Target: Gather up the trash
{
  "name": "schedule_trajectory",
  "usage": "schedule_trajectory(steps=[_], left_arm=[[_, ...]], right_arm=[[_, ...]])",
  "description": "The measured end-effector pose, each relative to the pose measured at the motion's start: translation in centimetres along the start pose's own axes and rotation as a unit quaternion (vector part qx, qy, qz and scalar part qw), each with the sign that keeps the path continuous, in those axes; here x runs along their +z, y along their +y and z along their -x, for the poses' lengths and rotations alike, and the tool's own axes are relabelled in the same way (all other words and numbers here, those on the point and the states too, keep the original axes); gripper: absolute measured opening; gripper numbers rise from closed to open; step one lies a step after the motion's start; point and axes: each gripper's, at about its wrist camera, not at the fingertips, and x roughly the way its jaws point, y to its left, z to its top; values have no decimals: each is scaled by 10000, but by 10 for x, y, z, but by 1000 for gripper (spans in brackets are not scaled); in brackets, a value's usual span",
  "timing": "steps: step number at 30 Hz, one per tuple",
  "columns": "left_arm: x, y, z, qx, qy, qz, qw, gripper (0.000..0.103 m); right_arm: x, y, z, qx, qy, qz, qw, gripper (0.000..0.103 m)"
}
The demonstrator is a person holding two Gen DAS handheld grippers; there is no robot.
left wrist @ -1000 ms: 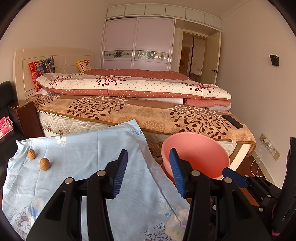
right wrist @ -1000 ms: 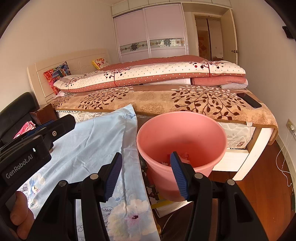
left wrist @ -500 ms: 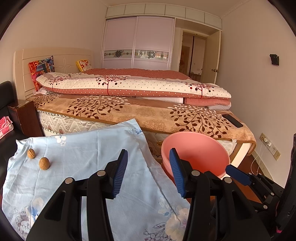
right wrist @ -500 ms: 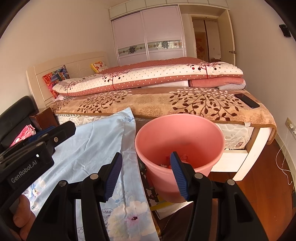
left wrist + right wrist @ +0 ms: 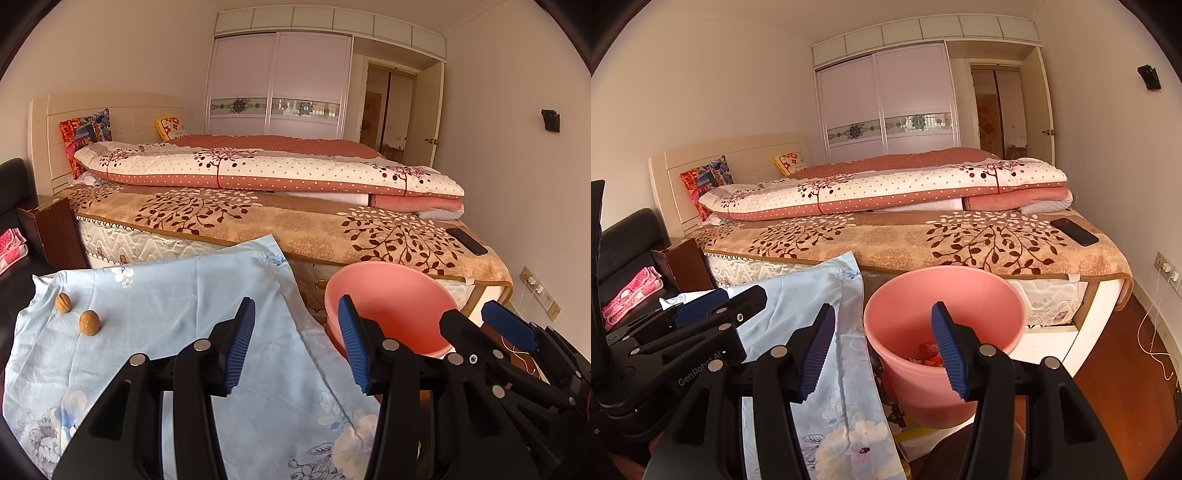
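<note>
two walnuts: walnuts [image 5: 89,322] [image 5: 63,302] lie near each other on the far left of the pale blue floral cloth [image 5: 177,306]
left claw [image 5: 295,343]: jaws wide apart, nothing between them, above the cloth
right claw [image 5: 884,349]: jaws wide apart, empty, above the near rim of the pink trash bucket [image 5: 990,295]
bucket: upright beside the cloth's right edge, in front of the bed [image 5: 960,236]; reddish scraps at its bottom
phone [image 5: 1074,231]: on the bed's right corner

pink bin [image 5: 945,391], lt blue floral cloth [image 5: 177,295], brown walnuts [image 5: 89,322]
</note>
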Motion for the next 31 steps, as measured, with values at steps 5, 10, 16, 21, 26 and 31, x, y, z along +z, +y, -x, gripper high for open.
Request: schedule_trajectory(steps=[5, 10, 16, 21, 26, 31], left_arm=[[-1, 1, 0, 8, 4, 12, 10000, 47], [-2, 4, -2, 17, 26, 51, 10000, 47], [-3, 5, -2, 45, 20, 59, 10000, 47], [-4, 6, -3, 77, 10, 54, 10000, 47], [-4, 12, -8, 123, 145, 128, 9997, 47], [-5, 22, -12, 216, 209, 257, 9992, 47]], right_arm=[[-1, 3, -3, -8, 55, 12, 10000, 54], [-2, 3, -6, -26, 108, 5, 9999, 54], [-3, 2, -9, -35, 163, -7, 9999, 54], [-5, 2, -11, -40, 193, 10, 9998, 54], [-6, 6, -15, -44, 247, 35, 9997, 54], [-7, 10, -20, -25, 295, 68, 9995, 54]])
